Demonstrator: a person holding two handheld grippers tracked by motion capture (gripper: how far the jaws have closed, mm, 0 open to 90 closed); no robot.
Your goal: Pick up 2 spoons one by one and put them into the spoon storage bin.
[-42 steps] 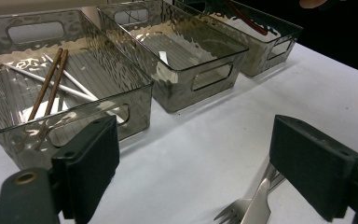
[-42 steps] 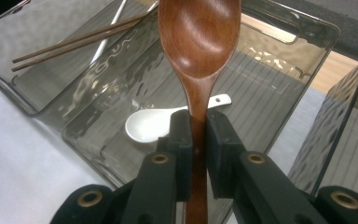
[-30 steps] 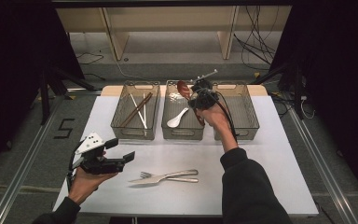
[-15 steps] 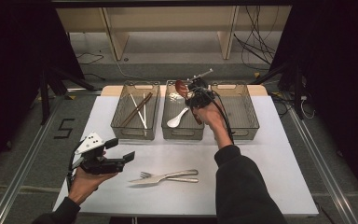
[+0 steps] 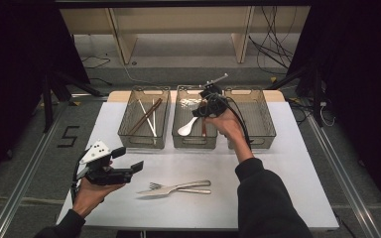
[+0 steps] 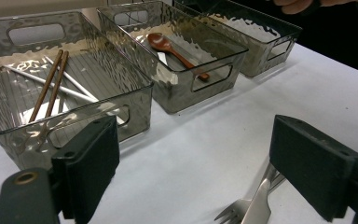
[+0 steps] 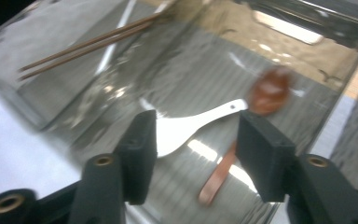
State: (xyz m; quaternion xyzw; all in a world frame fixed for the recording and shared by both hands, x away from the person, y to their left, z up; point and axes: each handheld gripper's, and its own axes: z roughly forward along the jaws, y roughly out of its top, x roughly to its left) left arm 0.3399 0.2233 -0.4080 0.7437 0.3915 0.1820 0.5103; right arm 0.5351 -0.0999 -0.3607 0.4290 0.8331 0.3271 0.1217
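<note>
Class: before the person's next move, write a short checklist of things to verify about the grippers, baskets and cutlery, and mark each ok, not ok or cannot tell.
1. Right gripper open, holding nothing: ok.
2. Brown spoon and white spoon lie in the middle basket: ok.
3. Chopsticks in the left basket: ok.
4. Left gripper open: ok.
5. Fork on the table, unsorted: not ok.
6. Contents of the right basket: cannot tell.

The brown spoon point(image 7: 247, 135) is motion-blurred in the right gripper view, and the fork point(image 6: 256, 205) runs off the left gripper view's bottom edge.
</note>
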